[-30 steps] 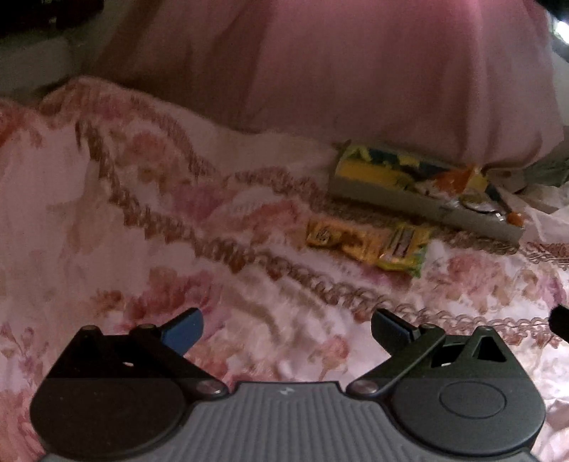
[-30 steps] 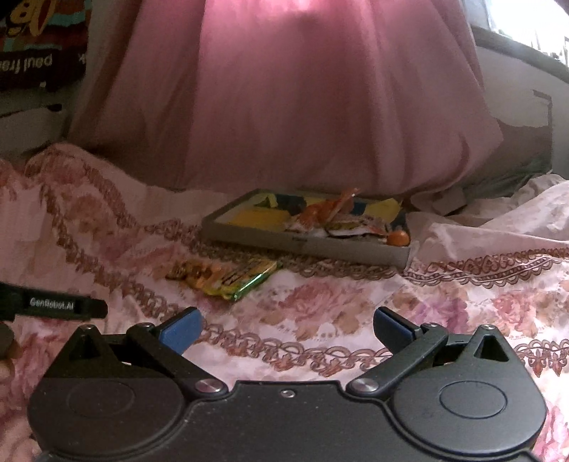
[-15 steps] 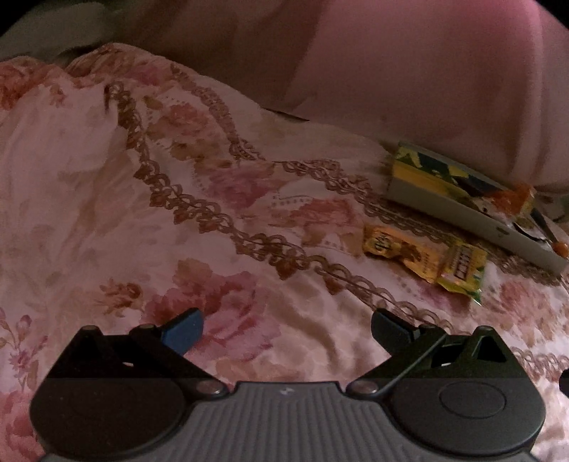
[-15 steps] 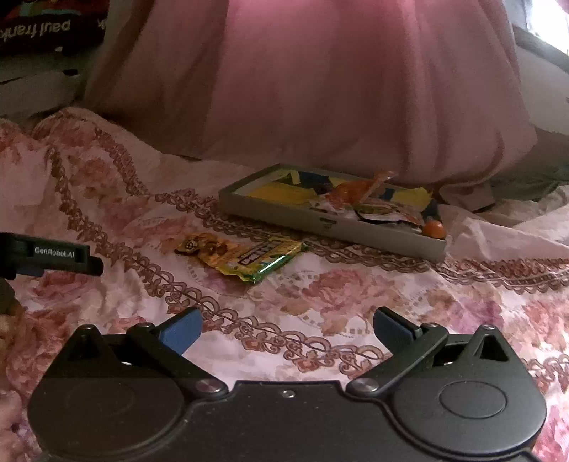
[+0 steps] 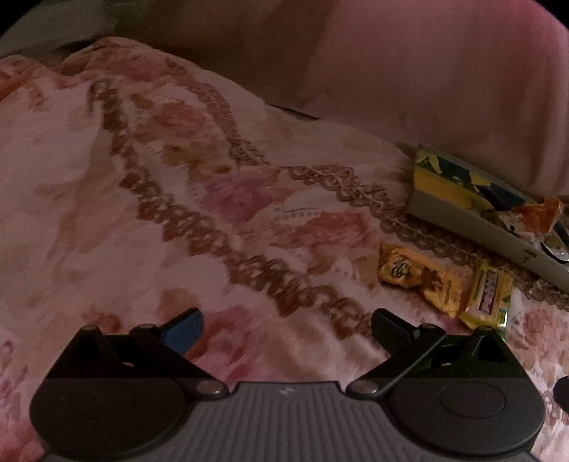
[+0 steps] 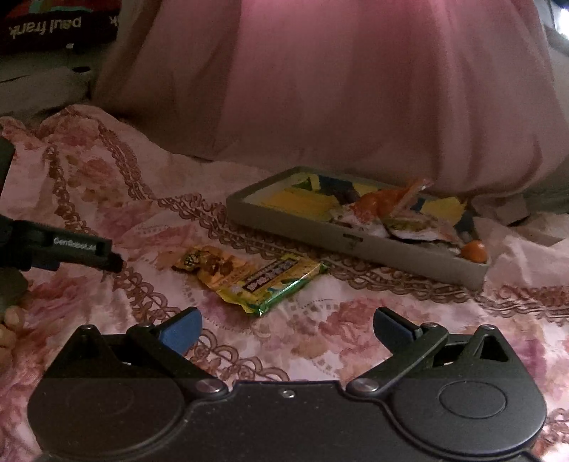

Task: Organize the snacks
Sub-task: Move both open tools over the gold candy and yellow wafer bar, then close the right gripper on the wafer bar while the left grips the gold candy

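Note:
Two snack packets lie side by side on the floral bedspread: an orange-yellow one (image 6: 209, 264) (image 5: 416, 275) and a yellow-green one (image 6: 281, 280) (image 5: 489, 298). Behind them a grey tray (image 6: 320, 231) (image 5: 473, 227) holds several wrappers and a small orange ball (image 6: 474, 250). My right gripper (image 6: 286, 325) is open and empty, just short of the packets. My left gripper (image 5: 286, 325) is open and empty, to the left of the packets; it also shows in the right wrist view (image 6: 71, 248).
A large pink pillow (image 6: 338, 81) rises right behind the tray. A dark bag with lettering (image 6: 53, 25) sits at the far left. Rumpled white cloth (image 6: 526, 256) lies right of the tray. The bedspread (image 5: 142, 199) stretches left.
My right gripper has moved closer to the packets and tray. My left gripper has turned left and down, so the packets and tray now sit at its right edge.

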{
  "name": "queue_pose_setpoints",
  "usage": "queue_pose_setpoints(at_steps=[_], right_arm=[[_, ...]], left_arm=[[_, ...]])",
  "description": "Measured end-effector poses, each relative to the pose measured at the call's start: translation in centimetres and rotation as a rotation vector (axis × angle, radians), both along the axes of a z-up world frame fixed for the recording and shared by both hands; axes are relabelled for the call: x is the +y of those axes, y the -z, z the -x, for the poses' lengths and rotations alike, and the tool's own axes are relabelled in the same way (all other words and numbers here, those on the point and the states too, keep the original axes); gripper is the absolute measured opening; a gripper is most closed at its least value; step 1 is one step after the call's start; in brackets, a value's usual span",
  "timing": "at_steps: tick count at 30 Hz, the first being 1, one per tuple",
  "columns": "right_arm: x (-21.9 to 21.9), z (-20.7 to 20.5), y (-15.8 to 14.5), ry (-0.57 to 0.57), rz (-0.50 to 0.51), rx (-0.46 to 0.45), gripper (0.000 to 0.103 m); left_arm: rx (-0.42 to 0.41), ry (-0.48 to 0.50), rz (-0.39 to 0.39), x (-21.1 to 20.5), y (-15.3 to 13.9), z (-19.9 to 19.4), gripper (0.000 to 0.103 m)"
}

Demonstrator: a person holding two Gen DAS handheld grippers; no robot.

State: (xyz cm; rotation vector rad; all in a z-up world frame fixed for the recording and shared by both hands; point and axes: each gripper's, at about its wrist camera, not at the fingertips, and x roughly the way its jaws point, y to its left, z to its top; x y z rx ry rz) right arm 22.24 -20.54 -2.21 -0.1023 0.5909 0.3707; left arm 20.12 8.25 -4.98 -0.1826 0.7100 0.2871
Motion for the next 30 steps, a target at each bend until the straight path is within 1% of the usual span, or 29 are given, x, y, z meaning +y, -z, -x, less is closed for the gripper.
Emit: queue_pose_setpoints(at_steps=[6, 11, 13, 16, 18, 21, 23, 26, 28, 30], right_arm=[[0.6, -3.5, 1.1, -0.008, -0.061, 0.066, 0.102], [1.0, -6.1, 2.3, 0.004, -0.105, 0.118, 0.102], [1.2, -7.1, 2.8, 0.02, -0.113, 0.129, 0.102], [1.8, -8.3, 3.4, 0.042, -0.122, 0.141, 0.102], [2.4, -8.9, 3.8, 0.049, -0.119, 0.15, 0.102], [3.8, -9.6, 4.4, 0.058, -0.088, 0.156, 0.102], [4.8, -10.1, 4.9, 0.058, -0.06, 0.17, 0.102], [5.4, -10.3, 5.2, 0.071, -0.021, 0.159, 0.101], [5.2, -10.2, 5.2, 0.062, -0.022, 0.156, 0.098], [4.7, -10.1, 5.3, 0.051, -0.021, 0.151, 0.093]], left_arm=[[0.01, 0.048, -0.001, -0.7, 0.4, -3.8, 0.102], [0.002, 0.153, 0.006, -1.2, 0.8, -6.4, 0.102], [0.0, 0.185, -0.009, -1.5, 0.9, -7.2, 0.102], [-0.002, 0.206, -0.022, -1.8, 1.2, -8.2, 0.102], [-0.001, 0.213, -0.019, -1.7, 1.3, -8.7, 0.102], [-0.001, 0.214, -0.013, -1.5, 1.4, -9.3, 0.102], [-0.004, 0.204, -0.001, -1.2, 1.4, -9.5, 0.102], [-0.017, 0.182, 0.014, -0.6, 1.3, -9.3, 0.102], [-0.032, 0.175, 0.008, -0.5, 1.1, -9.1, 0.102], [-0.036, 0.193, 0.003, -0.7, 1.0, -9.1, 0.102]])
